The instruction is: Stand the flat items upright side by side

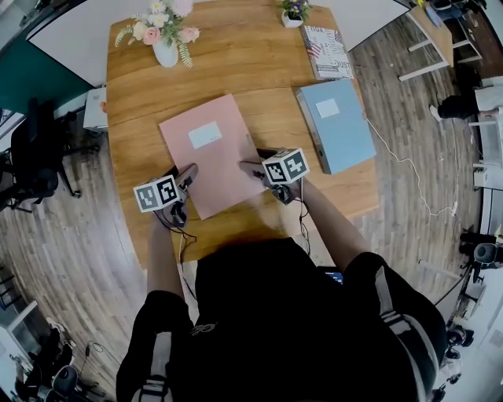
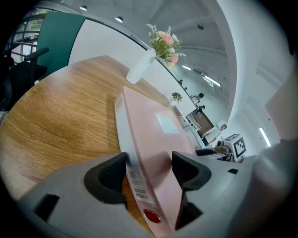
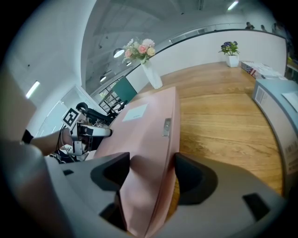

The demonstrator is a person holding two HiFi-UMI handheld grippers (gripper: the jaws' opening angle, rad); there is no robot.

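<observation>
A pink binder (image 1: 212, 149) with a white label lies about flat on the wooden table (image 1: 236, 63), near its front edge. My left gripper (image 1: 189, 174) is at the binder's near left corner. In the left gripper view its pads press the labelled spine and the cover of the pink binder (image 2: 149, 135). My right gripper (image 1: 253, 167) is at the near right corner, and its pads close on the open edge of the pink binder (image 3: 149, 125). A blue binder (image 1: 338, 122) lies flat to the right, apart from both grippers.
A patterned book (image 1: 326, 51) lies at the table's back right beside a small potted plant (image 1: 292, 12). A white vase of flowers (image 1: 165, 39) stands at the back left. Office chairs stand on the floor to the left.
</observation>
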